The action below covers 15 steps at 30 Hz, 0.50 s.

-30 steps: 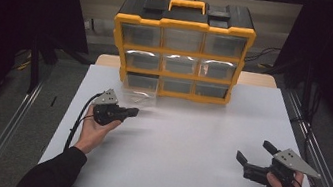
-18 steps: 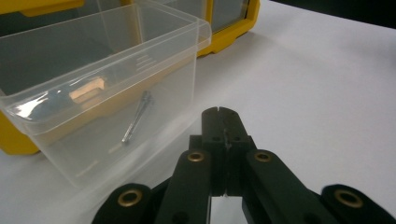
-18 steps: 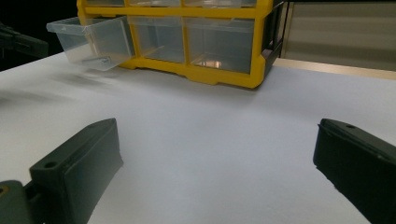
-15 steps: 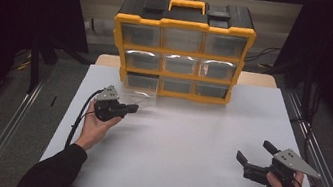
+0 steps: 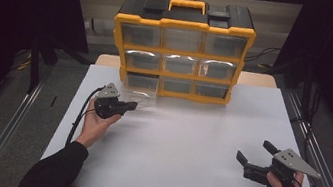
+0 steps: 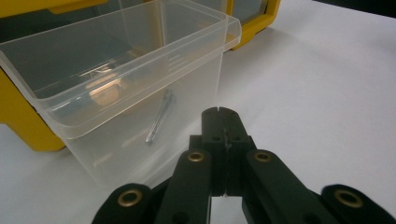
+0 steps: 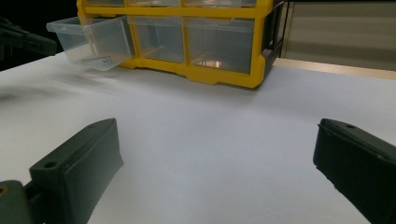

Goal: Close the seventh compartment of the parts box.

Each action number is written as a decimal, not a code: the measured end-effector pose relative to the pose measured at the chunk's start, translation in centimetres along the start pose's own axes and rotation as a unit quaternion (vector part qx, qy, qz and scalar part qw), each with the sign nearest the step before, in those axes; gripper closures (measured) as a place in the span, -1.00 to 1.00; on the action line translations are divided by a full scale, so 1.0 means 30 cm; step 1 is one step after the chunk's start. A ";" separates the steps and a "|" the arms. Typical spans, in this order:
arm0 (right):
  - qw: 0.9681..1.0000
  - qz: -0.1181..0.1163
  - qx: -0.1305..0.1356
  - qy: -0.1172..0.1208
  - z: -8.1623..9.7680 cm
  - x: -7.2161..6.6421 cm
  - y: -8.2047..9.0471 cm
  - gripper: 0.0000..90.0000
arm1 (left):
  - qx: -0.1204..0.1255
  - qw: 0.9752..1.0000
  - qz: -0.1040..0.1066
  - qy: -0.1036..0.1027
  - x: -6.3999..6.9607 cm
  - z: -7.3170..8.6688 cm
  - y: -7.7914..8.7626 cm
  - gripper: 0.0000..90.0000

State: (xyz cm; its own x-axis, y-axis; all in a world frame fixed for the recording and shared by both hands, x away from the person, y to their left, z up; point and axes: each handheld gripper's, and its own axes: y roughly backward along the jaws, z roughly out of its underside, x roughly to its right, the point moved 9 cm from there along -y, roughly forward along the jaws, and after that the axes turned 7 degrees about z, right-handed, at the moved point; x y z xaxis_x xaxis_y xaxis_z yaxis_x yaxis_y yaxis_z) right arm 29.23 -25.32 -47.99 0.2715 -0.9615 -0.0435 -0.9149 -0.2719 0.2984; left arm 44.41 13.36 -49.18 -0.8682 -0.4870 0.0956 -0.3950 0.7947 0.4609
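On the white desk (image 5: 187, 142) stands a yellow organiser cabinet (image 5: 181, 50) with nine clear drawers and a black top with a yellow handle. Its bottom-left drawer (image 6: 126, 79) is pulled partway out towards the person, still seated in its slot. Inside this clear plastic drawer lies a thin metal screw or nail (image 6: 159, 116), slanted against the floor of the drawer.

The left gripper (image 5: 128, 104) sits just in front of the drawer's front wall, its jaws pressed together with nothing between them; in the left gripper view the tips are close to the clear wall, and I cannot tell whether they touch it.

The right gripper (image 5: 256, 153) is held well apart, near the desk's right front corner, pointing towards the cabinet, its jaws spread wide and empty.
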 end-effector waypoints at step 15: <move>1.000 -0.001 0.000 0.001 0.000 -0.001 0.000 -0.99 | 0.003 1.000 -0.015 0.007 -0.041 -0.007 -0.012 1.00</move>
State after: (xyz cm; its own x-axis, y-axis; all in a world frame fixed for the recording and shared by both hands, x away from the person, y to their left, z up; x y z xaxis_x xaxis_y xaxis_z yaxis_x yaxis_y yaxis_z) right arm 29.21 -25.30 -47.99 0.2743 -0.9607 -0.0421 -0.9145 -0.2741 0.2977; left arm 45.70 13.60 -49.29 -0.8510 -0.5165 0.0947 -0.4235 0.7817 0.4578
